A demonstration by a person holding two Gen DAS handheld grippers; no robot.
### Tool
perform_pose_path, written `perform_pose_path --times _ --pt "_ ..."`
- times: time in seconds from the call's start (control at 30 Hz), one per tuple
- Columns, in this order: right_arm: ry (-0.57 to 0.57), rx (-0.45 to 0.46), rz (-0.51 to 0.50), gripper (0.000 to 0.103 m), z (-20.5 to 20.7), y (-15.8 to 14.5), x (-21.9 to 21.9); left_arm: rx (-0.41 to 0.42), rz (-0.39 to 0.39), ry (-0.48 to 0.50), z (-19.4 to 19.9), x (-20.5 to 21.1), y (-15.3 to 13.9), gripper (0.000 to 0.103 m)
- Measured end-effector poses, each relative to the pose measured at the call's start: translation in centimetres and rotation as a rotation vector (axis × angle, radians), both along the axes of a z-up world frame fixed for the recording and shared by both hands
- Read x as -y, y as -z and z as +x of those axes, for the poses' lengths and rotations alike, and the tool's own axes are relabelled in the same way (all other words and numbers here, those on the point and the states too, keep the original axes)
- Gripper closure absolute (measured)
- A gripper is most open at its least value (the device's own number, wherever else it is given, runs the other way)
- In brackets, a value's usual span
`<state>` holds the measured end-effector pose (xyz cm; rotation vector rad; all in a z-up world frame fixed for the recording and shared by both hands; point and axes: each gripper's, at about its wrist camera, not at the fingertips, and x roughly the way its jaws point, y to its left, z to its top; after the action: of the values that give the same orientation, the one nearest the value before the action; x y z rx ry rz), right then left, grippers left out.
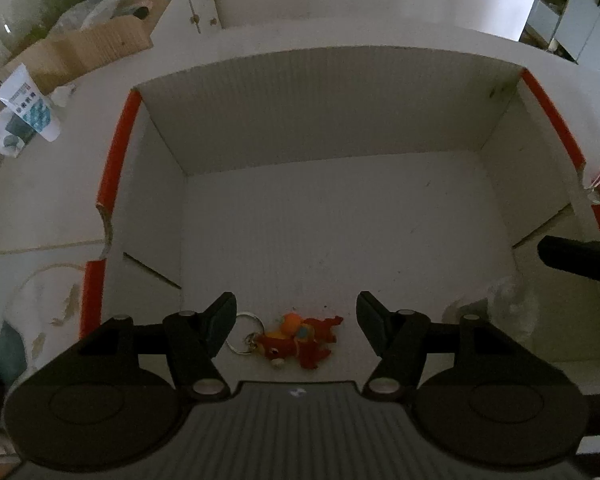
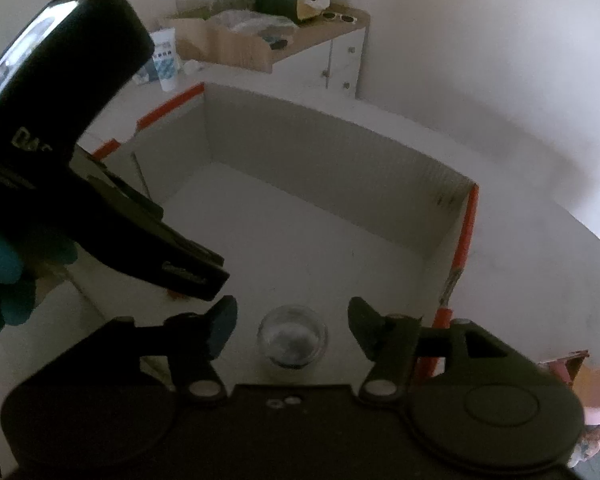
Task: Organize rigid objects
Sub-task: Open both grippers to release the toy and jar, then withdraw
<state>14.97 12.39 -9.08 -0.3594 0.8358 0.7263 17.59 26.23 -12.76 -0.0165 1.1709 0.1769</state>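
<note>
Hovering over an open white box with orange-trimmed rims, the left hand-held gripper has its fingers spread wide apart, gripping nothing. Below and between them, on the box floor near the box's near edge, lies an orange dragon keychain on its side, its metal ring pointing toward the left finger; whether the ring touches that finger cannot be told.

From the right wrist view, the right hand-held gripper is likewise spread apart and holds nothing. A small clear glass jar stands on the box floor between its fingers, touching neither, close to the box's near right corner. The left hand-held gripper's black body fills the upper left of this view, held by a teal-gloved hand.

Beyond the box's far left corner, on the table, stand a white tube and a brown cardboard box.
</note>
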Motion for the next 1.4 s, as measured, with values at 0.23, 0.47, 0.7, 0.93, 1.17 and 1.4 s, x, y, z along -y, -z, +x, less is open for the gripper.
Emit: perform_pose_path --times 0.23,0.47,0.7,0.93,1.17,1.4 --pt "0.015 0.018 0.03 0.031 -0.8 -1.4 1.0 0.041 -0.001 -0.016 -1.4 0.3 -1.2 0.037" --pt "0.051 0.019 0.078 0.027 -1.6 -2.6 2.8 0.085 -0.001 -0.004 -2.7 0.7 -2.5 0.037" --pt "0.087 0.025 0.141 0.018 -2.4 -4.1 5.2 0.134 0.003 0.034 -4.6 2.3 -4.3 0.037" --pt "0.11 0.031 0.212 0.006 -3.4 -5.5 8.5 0.192 0.014 0.093 -6.6 5.2 -6.3 0.029" --pt "0.147 0.038 0.282 0.001 -4.1 -6.6 12.9 0.259 0.003 0.115 -8.2 8.4 -7.9 0.024" --pt "0.147 0.051 0.325 0.0 -5.0 -7.6 17.3 0.328 -0.037 0.133 -9.3 11.7 -9.3 0.024"
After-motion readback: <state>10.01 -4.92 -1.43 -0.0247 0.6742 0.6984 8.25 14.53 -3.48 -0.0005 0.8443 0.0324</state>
